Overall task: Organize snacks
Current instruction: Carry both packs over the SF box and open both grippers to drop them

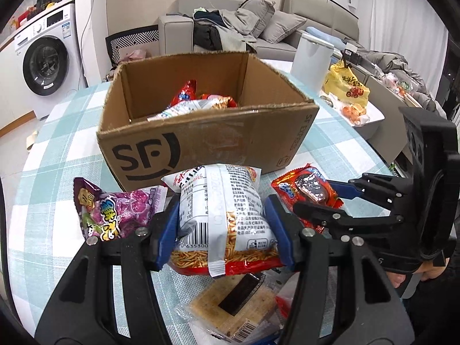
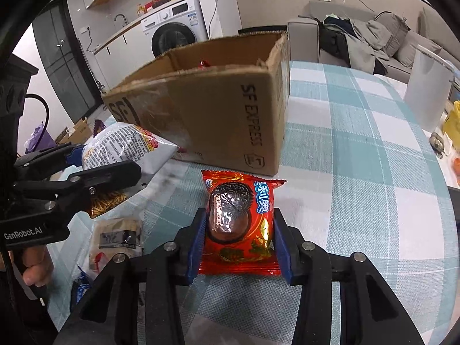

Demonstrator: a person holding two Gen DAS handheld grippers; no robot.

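Item: snack sorting, loading stage, judged partly done since several packets already lie inside the cardboard box (image 1: 207,132). Left gripper (image 1: 222,230): clenched on the noodle snack bag (image 1: 224,210), blue pads pressing both sides, bag raised off the checked tablecloth (image 1: 57,149) and pointing toward the near wall of the box. Right gripper (image 2: 238,238): clamped on the red cookie packet (image 2: 240,221), one pad on each long edge; whether the packet has left the cloth cannot be told. Box: open-topped, just beyond both packets, its rim above them. Loose stock on the table: purple candy bag (image 1: 115,212) left of the noodle bag; cracker pack (image 1: 233,304) beneath the left gripper. Next move, as judged: carry each held packet up over the near rim, then let go inside; the tall wall calls for lift before any forward travel, or the bag will catch the cardboard edge.
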